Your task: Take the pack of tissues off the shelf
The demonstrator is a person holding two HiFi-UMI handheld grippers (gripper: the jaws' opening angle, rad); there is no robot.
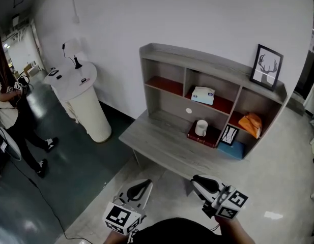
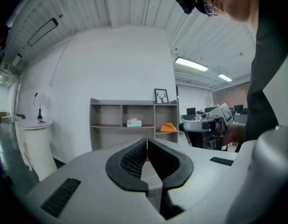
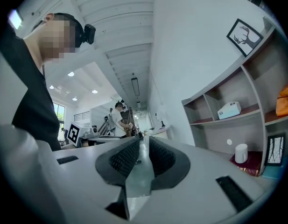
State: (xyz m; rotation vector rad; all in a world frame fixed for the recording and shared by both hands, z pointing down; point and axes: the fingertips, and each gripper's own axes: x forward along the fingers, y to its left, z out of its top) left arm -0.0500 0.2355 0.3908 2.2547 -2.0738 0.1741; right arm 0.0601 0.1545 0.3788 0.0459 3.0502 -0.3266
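Claw check: your left claw and right claw are both clenched on nothing, pads together in each gripper view. Task progress is nil. The pack of tissues sits in the upper middle compartment of the shelf, at 12 o'clock from both claws and well apart from them, with the counter in between. You have the whole job left: close in, open one claw, grip the pack, pull it clear. No readable text. The pack's print is too small, and the marker cubes carry only square codes.
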